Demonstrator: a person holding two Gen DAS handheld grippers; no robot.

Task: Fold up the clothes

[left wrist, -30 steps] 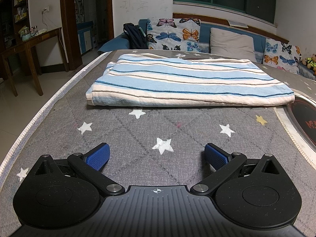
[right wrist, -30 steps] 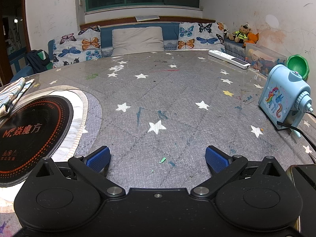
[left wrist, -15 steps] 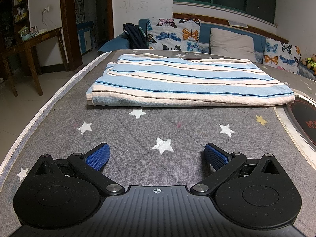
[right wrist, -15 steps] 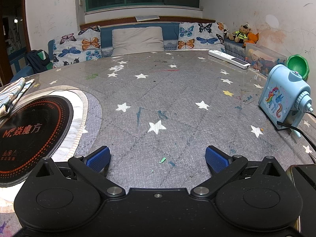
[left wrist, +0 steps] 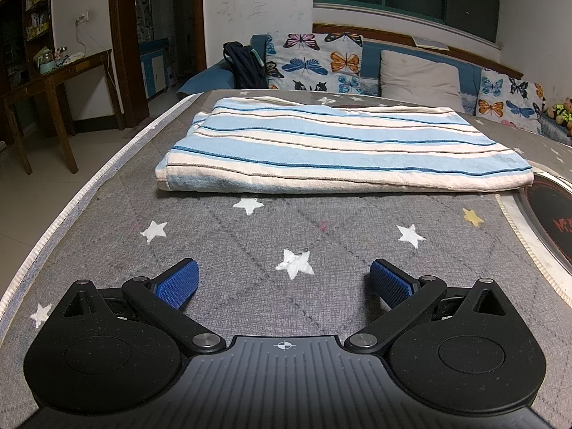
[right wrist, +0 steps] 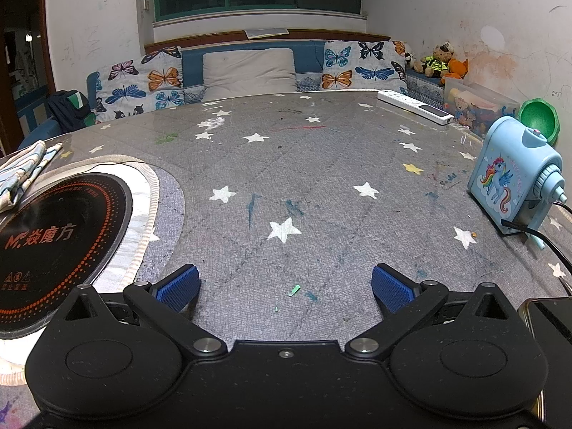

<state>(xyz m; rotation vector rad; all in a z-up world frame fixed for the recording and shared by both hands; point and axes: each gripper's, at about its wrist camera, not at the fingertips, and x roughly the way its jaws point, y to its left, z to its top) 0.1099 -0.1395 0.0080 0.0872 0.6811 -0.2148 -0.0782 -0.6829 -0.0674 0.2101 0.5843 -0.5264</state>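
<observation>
Both grippers sat low over the table with jaws spread wide and nothing between them. The left gripper was the one actually pointed at the job: the striped cloth lay straight ahead of it on the grey star-print table cover, well apart from the blue pads, with only bare cover in between. It looked already folded into a flat stack, long axis running left to right across the view, so its long near edge faced the jaws square on.

The right gripper was clearly farther off. From its camera you only caught a corner of the cloth way out at the left edge, past the round black induction cooktop set into the table. So I'd guess the left hand gets there first, and the right one has to swing over the cooktop to reach the cloth's right end, which looked to sit right at the cooktop's rim.

Other stuff was off to the right and out of the way: a blue unicorn pencil sharpener with a black cable near it, a white power strip, a green bowl. Sofa with butterfly cushions behind the table.
</observation>
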